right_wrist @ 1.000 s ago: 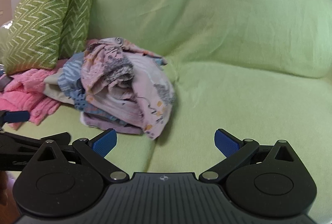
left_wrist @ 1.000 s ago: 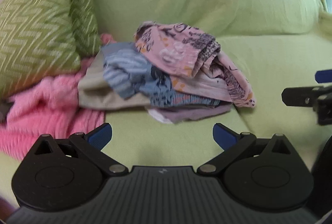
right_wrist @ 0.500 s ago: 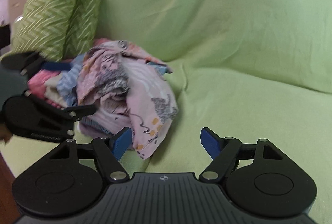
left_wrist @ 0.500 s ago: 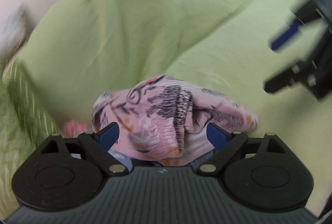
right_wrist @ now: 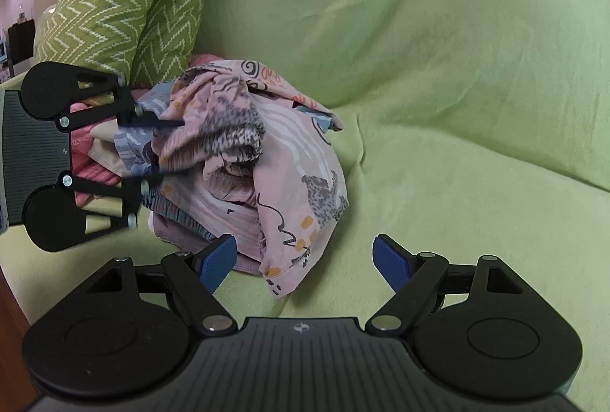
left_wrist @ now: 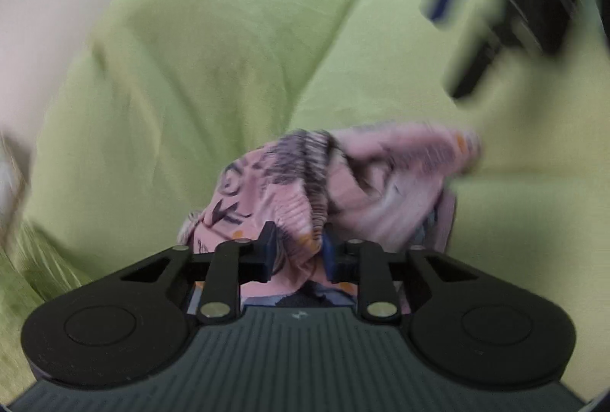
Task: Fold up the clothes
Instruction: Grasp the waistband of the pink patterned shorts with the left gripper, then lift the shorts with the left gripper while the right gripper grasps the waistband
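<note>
The left gripper has just been closing, and its pads now pinch a fold of the pink printed garment on top of the clothes pile. The right gripper hovers with jaws apart and nothing between them, near the garment's hanging hem. I judge this as the picking step; next, lift the garment free and catch a second edge. Only the right wrist view shows the pile on the green sofa and the zigzag cushions behind.
</note>
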The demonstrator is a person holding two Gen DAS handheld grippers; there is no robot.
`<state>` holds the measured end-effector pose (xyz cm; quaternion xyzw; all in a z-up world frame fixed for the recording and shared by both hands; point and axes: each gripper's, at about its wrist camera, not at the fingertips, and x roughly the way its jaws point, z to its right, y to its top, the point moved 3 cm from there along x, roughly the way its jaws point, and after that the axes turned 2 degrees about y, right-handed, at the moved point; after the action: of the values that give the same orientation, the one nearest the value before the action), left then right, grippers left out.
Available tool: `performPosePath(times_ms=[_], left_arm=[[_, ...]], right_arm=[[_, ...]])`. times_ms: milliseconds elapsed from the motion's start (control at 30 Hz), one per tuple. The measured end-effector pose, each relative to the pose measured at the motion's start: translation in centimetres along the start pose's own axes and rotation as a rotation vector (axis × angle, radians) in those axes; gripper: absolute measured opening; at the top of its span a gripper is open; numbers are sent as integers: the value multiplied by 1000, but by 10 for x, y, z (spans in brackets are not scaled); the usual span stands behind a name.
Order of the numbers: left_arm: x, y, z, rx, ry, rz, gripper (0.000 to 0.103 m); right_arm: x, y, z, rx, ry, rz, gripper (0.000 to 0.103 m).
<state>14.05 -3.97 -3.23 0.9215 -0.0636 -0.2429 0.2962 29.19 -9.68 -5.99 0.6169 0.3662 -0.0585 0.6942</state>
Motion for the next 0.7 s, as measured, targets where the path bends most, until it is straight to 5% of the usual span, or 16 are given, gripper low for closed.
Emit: performPosePath(times_ms=[100, 200, 300, 400, 700], left_arm=[[-4, 13, -47, -226, 8, 50, 12], [-6, 24, -81, -323, 21, 101, 11], [-10, 37, -103, -373, 23, 145, 10], [-16, 47, -118, -371, 45, 179, 10], [-48, 44, -154, -401, 153, 207, 10]], right_arm=[[1, 2, -1, -4, 10, -5, 81], [6, 8, -9, -27, 34, 6, 81], [12, 21, -24, -69, 76, 41, 80], [26, 33, -42, -134, 117, 68, 68], [67, 41, -42, -186, 22, 39, 64]])
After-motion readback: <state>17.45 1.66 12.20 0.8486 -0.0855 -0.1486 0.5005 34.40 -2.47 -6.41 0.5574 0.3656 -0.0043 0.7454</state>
